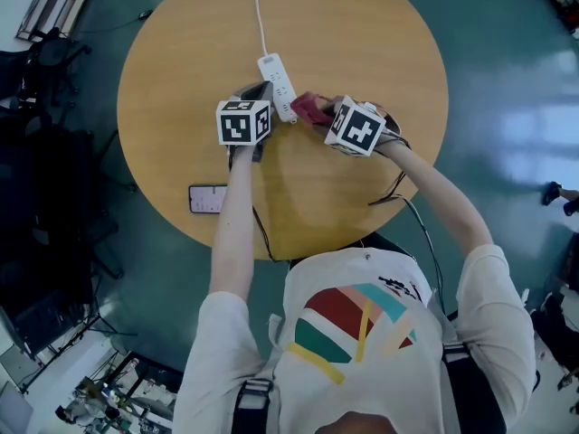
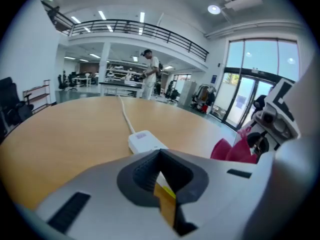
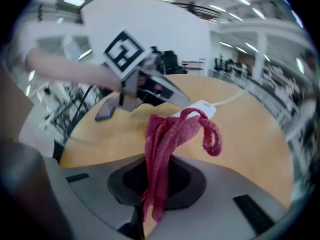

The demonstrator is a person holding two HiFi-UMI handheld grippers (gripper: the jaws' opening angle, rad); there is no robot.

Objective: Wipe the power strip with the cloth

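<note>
A white power strip (image 1: 278, 84) lies near the middle of the round wooden table (image 1: 380, 52), its white cord running toward the far edge. My left gripper (image 1: 257, 89) is shut with nothing in it, its tips just left of the strip's near end. In the left gripper view the strip (image 2: 145, 141) lies right beyond the closed jaws (image 2: 160, 156). My right gripper (image 1: 327, 116) is shut on a red cloth (image 1: 311, 108), which hangs bunched just right of the strip. In the right gripper view the cloth (image 3: 170, 134) rises from the jaws, and the strip (image 3: 202, 108) lies behind it.
A dark phone (image 1: 208, 198) lies flat on the table near its front left edge. Black cables (image 1: 398, 188) trail from my right arm over the table's near edge. Chairs and dark equipment (image 1: 45, 61) stand on the floor at the left.
</note>
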